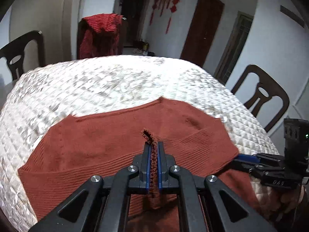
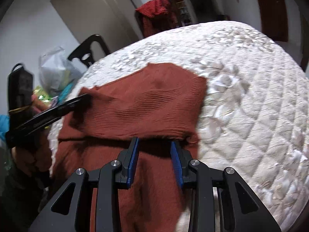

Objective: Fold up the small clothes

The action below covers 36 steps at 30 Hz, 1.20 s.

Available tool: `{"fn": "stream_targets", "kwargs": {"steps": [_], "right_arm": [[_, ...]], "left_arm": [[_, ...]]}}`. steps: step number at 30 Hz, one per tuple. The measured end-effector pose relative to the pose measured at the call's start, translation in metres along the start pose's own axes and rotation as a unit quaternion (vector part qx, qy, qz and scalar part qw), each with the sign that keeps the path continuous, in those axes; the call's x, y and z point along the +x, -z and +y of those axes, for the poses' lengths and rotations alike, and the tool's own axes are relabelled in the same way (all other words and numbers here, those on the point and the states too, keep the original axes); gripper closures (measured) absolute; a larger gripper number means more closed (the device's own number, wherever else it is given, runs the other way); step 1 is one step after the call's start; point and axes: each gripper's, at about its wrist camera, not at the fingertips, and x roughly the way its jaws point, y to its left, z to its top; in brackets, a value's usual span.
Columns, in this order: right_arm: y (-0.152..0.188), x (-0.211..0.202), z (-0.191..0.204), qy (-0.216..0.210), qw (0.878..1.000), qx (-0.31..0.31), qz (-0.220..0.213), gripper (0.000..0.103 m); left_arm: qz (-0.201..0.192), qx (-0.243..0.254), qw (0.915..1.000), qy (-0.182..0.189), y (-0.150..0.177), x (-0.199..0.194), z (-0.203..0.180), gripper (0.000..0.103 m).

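On the left we see our left gripper [image 1: 154, 147] angled down over the table, its blue pads pinched tight on a narrow strip of the rust-red knitted garment [image 1: 119, 147], a frayed end poking up past the tips. The garment lies spread on the near part of the table, partly folded over itself. Further right, our right gripper [image 2: 154, 145] also tilts downward, its fingers [image 2: 133, 160] standing moderately apart with nothing pressed between them; the tips sit at a folded edge of the garment, the cloth passing beneath them. In the right wrist view a hand [image 2: 29, 154] grips the left tool's handle at the far left. The table wears a white quilted cover [image 1: 115, 85]. Around it stand dark wooden chairs [image 1: 260, 96], one at the far side draped with a red cloth [image 1: 100, 34]. Red hanging ornaments [image 1: 166, 3] mark the pale wall beside a brown door [image 1: 202, 29]. Left of the table sits a plastic bag [image 2: 56, 69]; we cannot tell its contents.
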Motion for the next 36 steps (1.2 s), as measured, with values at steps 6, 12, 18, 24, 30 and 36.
{"fn": "stream_targets", "kwargs": {"steps": [6, 12, 18, 24, 30, 36], "right_arm": [[0.005, -0.006, 0.004, 0.01, 1.0, -0.019, 0.011, 0.07], [-0.007, -0.027, 0.014, 0.021, 0.998, -0.045, -0.037, 0.08], [-0.013, 0.01, 0.005, 0.052, 0.997, -0.053, 0.015, 0.087], [-0.016, -0.003, 0.004, 0.059, 0.996, -0.065, 0.002, 0.089], [-0.044, 0.006, 0.007, 0.066, 0.995, -0.07, -0.015, 0.089], [-0.064, 0.042, -0.01, 0.083, 0.995, -0.061, 0.015, 0.089]], "left_arm": [[0.032, -0.035, 0.9988, -0.013, 0.018, 0.016, 0.022, 0.094], [0.008, -0.043, 0.9986, -0.03, 0.013, -0.007, 0.026, 0.092], [0.007, -0.031, 0.9992, -0.024, 0.018, -0.013, 0.017, 0.092], [0.04, 0.008, 0.9987, -0.031, 0.039, -0.001, 0.003, 0.092], [0.01, 0.016, 0.9987, -0.046, 0.011, -0.002, -0.002, 0.087], [0.042, 0.004, 0.9972, -0.061, 0.005, 0.036, 0.008, 0.081]]}}
